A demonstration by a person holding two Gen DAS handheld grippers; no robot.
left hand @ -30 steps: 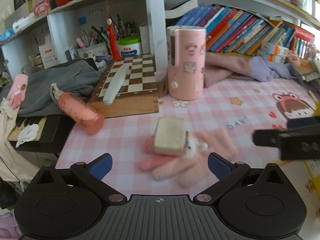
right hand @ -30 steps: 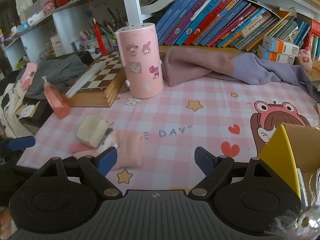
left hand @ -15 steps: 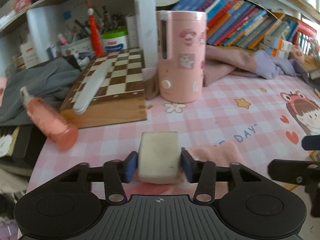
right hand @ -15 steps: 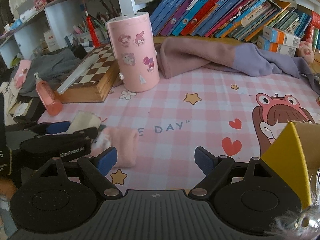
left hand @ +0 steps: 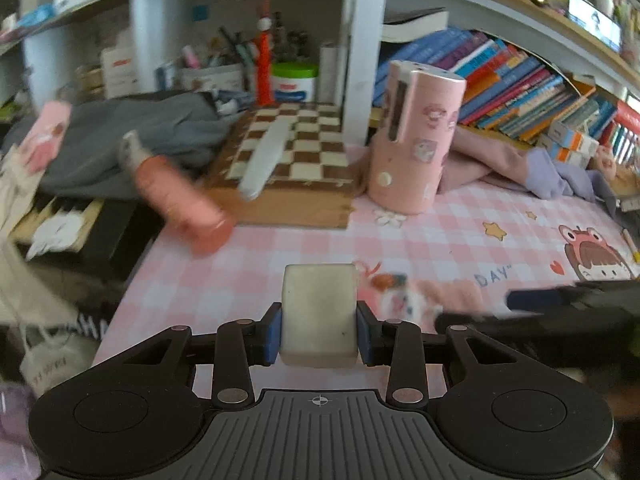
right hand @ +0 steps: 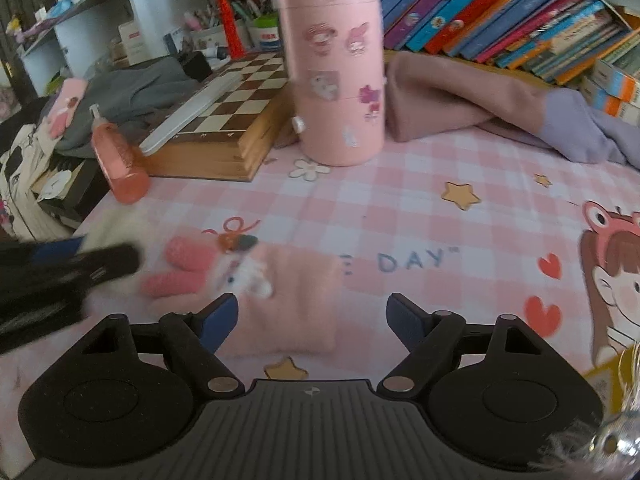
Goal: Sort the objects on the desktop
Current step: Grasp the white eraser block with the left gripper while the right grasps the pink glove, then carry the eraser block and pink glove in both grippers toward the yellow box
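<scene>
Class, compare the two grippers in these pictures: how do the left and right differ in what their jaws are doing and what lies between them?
The left gripper has just been closing and now clamps the pale rectangular block between its blue pads; the right gripper stands wide open and holds nothing. The left carries its block above the tablecloth, while the right hangs over the pink fluffy glove. Both share black bodies and blue pads.

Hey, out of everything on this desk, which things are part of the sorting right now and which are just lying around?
In play:
- white block, clamped in the left gripper, whose fingers have just closed on it
- pink glove, in front of the open right gripper

Lying about:
- pink canister
- chessboard
- orange bottle
- books
- folded clothes
</scene>
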